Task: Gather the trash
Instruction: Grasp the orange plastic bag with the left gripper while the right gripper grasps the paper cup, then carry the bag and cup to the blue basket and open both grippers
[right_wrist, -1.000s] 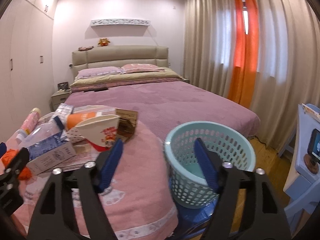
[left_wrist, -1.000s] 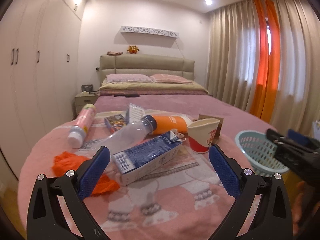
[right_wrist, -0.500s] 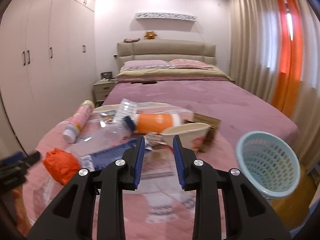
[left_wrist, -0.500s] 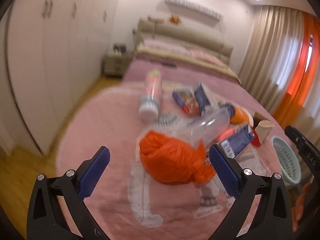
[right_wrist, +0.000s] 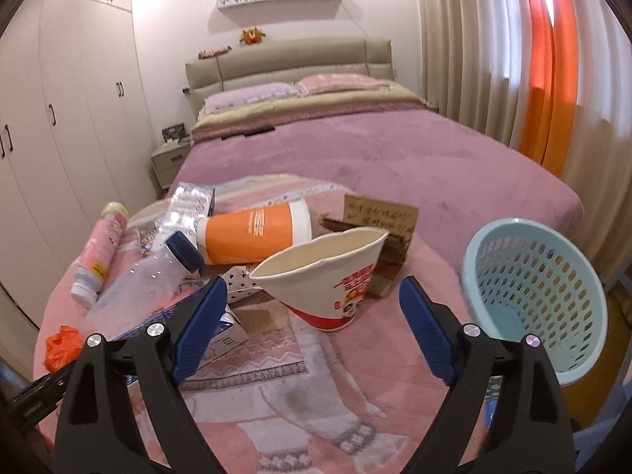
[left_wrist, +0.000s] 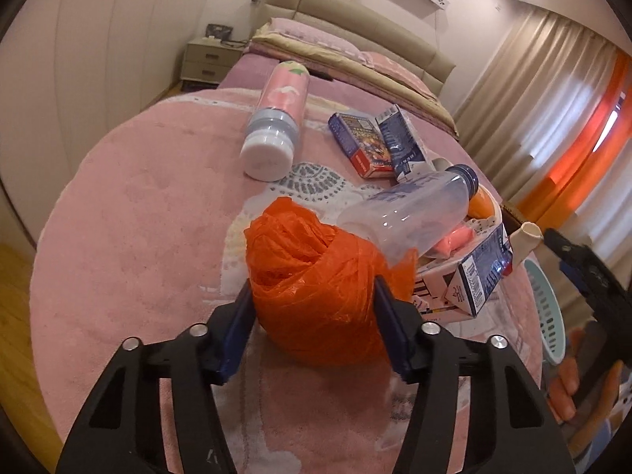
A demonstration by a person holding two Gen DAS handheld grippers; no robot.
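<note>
My left gripper (left_wrist: 312, 296) is shut on a crumpled orange plastic bag (left_wrist: 316, 268), its blue pads pressed into both sides, on the pink blanket (left_wrist: 130, 217). The bag also shows in the right wrist view (right_wrist: 59, 345). My right gripper (right_wrist: 312, 300) is open and empty, just in front of a squashed paper noodle cup (right_wrist: 331, 272). A light blue mesh basket (right_wrist: 541, 296) stands at the right, tilted toward me. Other trash lies in a heap: a clear plastic bottle (left_wrist: 410, 213), a blue-and-white carton (left_wrist: 474, 272), an orange bottle (right_wrist: 252, 233).
A pink tube bottle (left_wrist: 276, 118), a small game box (left_wrist: 359, 142) and a foil wrapper (right_wrist: 189, 205) lie further back. A brown cardboard piece (right_wrist: 383, 221) stands behind the cup. A bed, a nightstand, wardrobes on the left and curtains on the right surround the spot.
My left gripper moved onto the orange bag and closed on it. My right gripper went from nearly shut to wide open and came closer to the noodle cup.
</note>
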